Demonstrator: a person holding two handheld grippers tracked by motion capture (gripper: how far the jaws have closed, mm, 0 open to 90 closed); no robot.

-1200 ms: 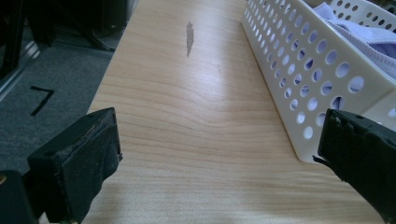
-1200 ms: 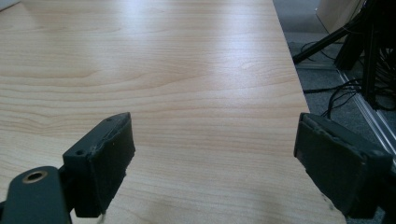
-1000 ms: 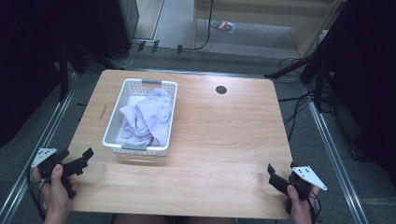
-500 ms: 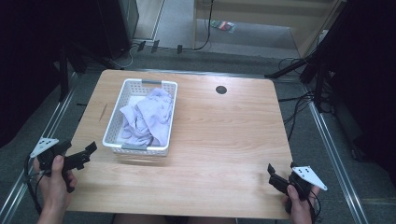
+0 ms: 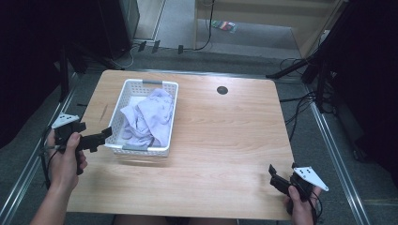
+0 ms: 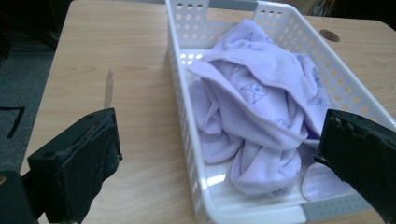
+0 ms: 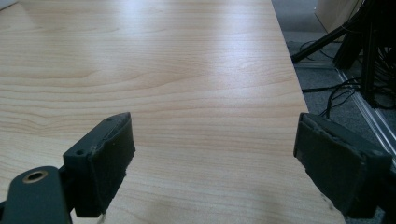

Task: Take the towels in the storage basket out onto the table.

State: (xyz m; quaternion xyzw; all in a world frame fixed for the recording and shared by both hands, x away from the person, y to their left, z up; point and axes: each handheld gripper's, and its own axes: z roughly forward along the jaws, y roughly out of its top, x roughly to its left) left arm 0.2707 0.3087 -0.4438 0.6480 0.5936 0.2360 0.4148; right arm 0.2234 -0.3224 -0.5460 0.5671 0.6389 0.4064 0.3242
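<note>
From high view, left tool (image 5: 107, 134) spread wide, nosing the white basket (image 5: 126, 95) on the counter (image 5: 225, 136), right tool (image 5: 273, 176) idle near the corner; from left gripper view, lilac cloth (image 6: 261, 102) heaped inside, probably reach-in next; from right gripper view, released, bare wood ahead.

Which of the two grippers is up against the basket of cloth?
The left gripper, open at the white basket's near-left corner. The right gripper sits apart at the table's near-right edge.

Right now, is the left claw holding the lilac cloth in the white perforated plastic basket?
No, the left claw is open, and the crumpled lilac cloth lies loose in the white perforated plastic basket.
</note>
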